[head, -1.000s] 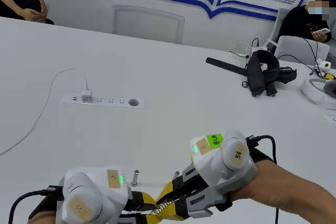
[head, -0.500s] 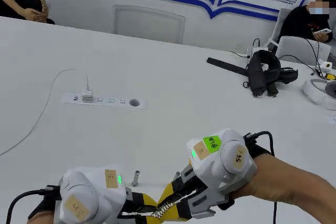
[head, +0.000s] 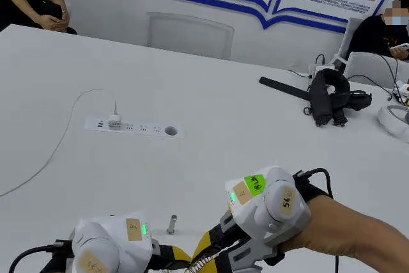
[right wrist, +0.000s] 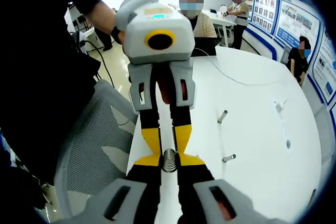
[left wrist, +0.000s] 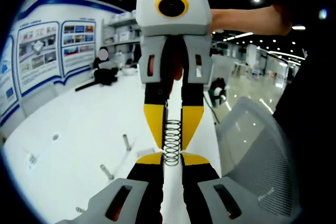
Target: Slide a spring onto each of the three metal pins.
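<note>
A small steel spring (left wrist: pixel 171 137) hangs in the air between my two grippers, which meet tip to tip low at the near table edge. My left gripper (left wrist: pixel 172 157) is shut on the spring's near end. My right gripper (left wrist: pixel 173 129) comes in from the top of the left gripper view, its yellow fingers (left wrist: pixel 155 124) closed around the far end. In the right gripper view the spring (right wrist: pixel 168 160) is seen end-on in my right gripper (right wrist: pixel 168 162), with the left gripper (right wrist: pixel 168 140) opposite. Two metal pins (left wrist: pixel 126 142) (left wrist: pixel 106 171) stand upright on the white table. The head view shows one pin (head: pixel 171 224) beside the left gripper.
A white power strip (head: pixel 137 128) with a plugged charger (head: pixel 115 121) and a thin cable lies mid-table. Black headgear (head: pixel 331 94) rests at the far right. People sit along the far side. A grey mesh chair (left wrist: pixel 257 156) is right behind the table edge.
The head camera has shifted, so both grippers sit lower in the picture. They stay tip to tip with the spring between them; the pin has not moved.
</note>
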Demonstrator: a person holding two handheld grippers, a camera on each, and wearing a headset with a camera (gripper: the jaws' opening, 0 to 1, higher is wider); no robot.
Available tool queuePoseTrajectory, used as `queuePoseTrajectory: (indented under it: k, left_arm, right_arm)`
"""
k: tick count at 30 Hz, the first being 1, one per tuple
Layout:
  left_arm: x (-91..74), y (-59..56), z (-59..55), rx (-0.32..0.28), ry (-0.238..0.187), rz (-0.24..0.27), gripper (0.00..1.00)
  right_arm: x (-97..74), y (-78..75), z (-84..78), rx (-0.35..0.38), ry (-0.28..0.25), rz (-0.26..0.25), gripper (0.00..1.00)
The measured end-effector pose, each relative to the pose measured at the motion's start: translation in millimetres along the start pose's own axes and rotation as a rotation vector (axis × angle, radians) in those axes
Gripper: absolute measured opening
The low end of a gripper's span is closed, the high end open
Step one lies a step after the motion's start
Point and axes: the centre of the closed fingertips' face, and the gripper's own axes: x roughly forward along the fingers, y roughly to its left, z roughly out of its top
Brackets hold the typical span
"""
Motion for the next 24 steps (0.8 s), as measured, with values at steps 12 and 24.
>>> queuePoseTrajectory:
  k: [12,24]
  left_arm:
    - [-18.7,16.0,-24.9,-0.072,0.012,0.085,0.18]
    - [-39.7,31.1,-58.0,-0.165,0.034,0.182,0.23]
  right_arm:
    - [10.7,-14.0,1.1,0.015,0.015,-0.006,0.12]
    - [22.5,-35.9,-3.8,0.045,0.037,-0.022,0.12]
